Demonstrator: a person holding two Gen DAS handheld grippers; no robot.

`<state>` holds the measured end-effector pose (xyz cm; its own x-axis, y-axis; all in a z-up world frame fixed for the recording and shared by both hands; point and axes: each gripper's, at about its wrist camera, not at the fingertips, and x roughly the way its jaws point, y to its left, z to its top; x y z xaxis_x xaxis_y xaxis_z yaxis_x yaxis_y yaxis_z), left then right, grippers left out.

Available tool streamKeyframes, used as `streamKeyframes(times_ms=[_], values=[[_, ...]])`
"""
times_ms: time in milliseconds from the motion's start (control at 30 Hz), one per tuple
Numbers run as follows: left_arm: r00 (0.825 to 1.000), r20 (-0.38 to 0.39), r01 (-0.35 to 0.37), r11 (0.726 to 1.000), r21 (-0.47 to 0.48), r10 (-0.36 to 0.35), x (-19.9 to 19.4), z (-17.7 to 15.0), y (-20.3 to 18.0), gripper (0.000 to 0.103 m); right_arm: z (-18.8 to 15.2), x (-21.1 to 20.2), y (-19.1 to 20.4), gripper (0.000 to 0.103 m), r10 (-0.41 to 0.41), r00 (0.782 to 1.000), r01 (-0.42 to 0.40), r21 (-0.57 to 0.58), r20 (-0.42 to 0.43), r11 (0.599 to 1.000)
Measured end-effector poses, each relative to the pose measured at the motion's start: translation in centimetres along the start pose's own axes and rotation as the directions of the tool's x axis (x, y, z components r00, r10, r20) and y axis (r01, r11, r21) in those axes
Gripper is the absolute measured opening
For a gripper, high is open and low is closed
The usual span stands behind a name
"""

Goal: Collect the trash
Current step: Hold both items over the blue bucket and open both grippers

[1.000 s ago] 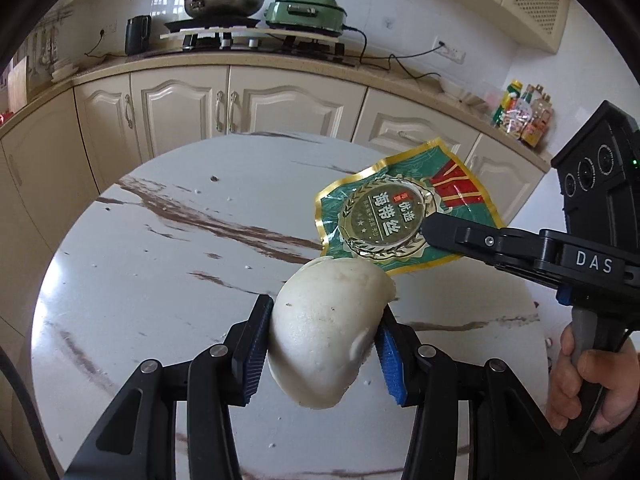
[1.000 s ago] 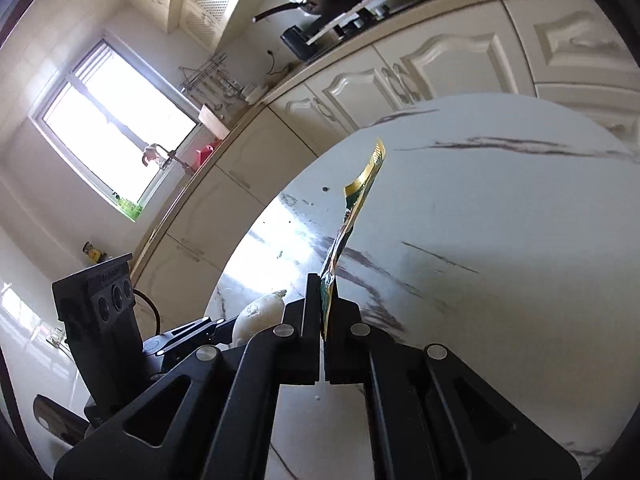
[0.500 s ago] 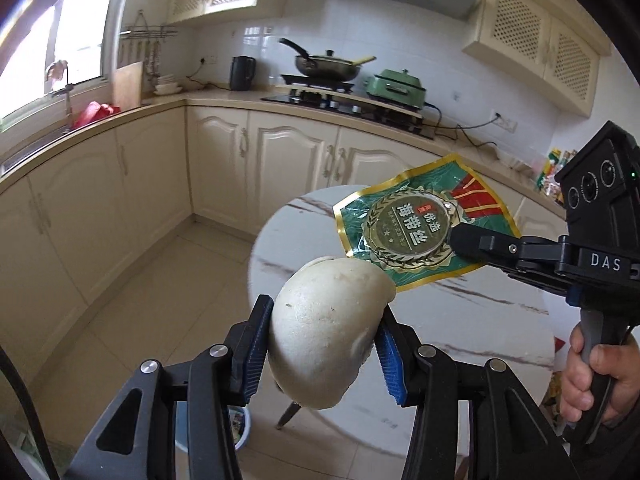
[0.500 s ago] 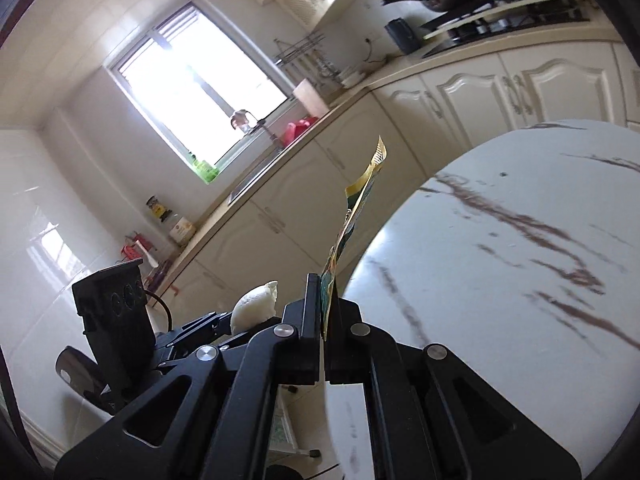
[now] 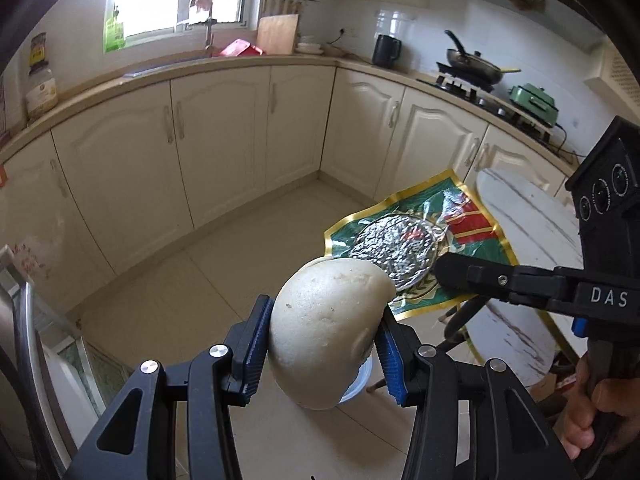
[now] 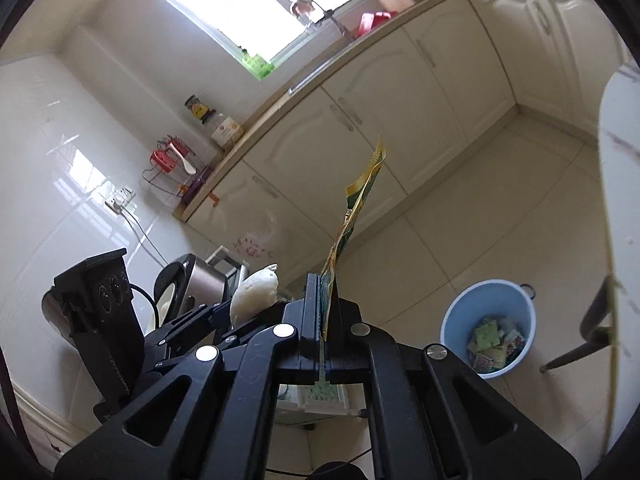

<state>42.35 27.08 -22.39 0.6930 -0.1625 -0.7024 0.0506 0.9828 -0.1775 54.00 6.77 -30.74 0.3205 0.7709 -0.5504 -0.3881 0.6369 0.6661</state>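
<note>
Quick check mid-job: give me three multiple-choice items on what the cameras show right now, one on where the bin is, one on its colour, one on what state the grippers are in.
1. Where is the bin?
A. On the counter
B. On the floor beside the round table
C. On the table

2. What colour is the bin?
A. Light blue
B. Red
C. Black

3. What are the grippers doing?
A. Both open and empty
B. Only the left one holds something
C. The left gripper is shut on the bun, the right gripper is shut on the wrapper

Answers: 1 B, the right wrist view shows it standing on the tiles next to the table's leg. 2 A, its wall is pale blue, with scraps inside. 3 C, the blue pads press both sides of the bun, and the wrapper stands up from the closed right jaws.
</note>
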Motion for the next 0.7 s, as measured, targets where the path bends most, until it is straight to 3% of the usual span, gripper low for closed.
streamKeyframes(times_ms=[167, 300, 600, 700], values=[[0.995, -0.101, -0.009, 0.999, -0.041, 0.005, 5.9, -1.5, 4.0, 0.045, -1.8, 8.1, -3.2, 0.003, -0.053, 0.993, 0.056, 0.03, -0.109, 0.998], [0.977, -0.212, 0.0, 0.997, -0.074, -0.015, 12.7, -1.7, 6.9, 0.045, -3.1, 12.7, -7.9, 0.003, -0.103, 0.976, 0.121, 0.085, -0.191, 0.989], [0.913, -0.386, 0.081, 0.987, -0.141, -0.13, 25.9, -1.9, 8.3, 0.045, -4.7, 16.8, -20.3, 0.003, -0.261, 0.919, 0.32, 0.17, -0.297, 0.932], [0.907, -0.408, 0.056, 0.991, -0.125, -0.102, 28.6, -1.6, 9.0, 0.046, -5.0, 17.5, -22.5, 0.003, -0.275, 0.913, 0.341, 0.192, -0.303, 0.92]])
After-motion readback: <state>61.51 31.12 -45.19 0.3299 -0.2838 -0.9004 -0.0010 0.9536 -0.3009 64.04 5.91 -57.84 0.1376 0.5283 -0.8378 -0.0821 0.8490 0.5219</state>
